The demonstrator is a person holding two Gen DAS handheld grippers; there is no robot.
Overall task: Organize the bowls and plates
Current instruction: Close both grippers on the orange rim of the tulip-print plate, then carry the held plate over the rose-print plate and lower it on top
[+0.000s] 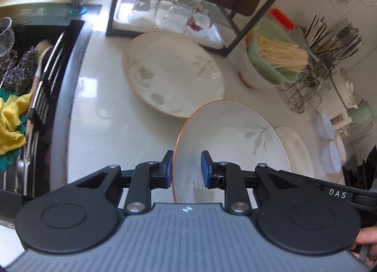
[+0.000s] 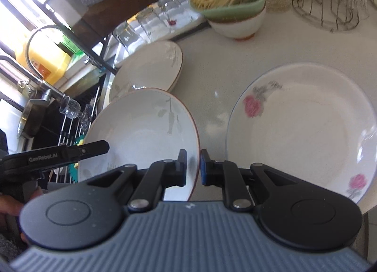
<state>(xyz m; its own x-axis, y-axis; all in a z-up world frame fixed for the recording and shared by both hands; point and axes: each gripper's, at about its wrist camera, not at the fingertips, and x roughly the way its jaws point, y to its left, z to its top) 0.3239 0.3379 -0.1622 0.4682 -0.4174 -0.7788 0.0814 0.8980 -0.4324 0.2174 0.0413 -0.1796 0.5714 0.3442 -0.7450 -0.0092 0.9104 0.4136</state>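
Both grippers clamp one leaf-patterned plate [image 2: 146, 135] by opposite rim edges: the right gripper [image 2: 193, 166] pinches its rim at the plate's 4 o'clock, the left gripper [image 1: 186, 168] straddles the rim at its 8 o'clock. The plate hangs tilted above the counter [image 1: 99, 111], face up. A matching second plate [image 1: 172, 71] lies at 11 o'clock beyond it; a rose plate [image 2: 304, 130] sits at 3 o'clock. Judged step: carrying to stack. Next it needs levelling over the matching plate, then lowering squarely, rims aligned
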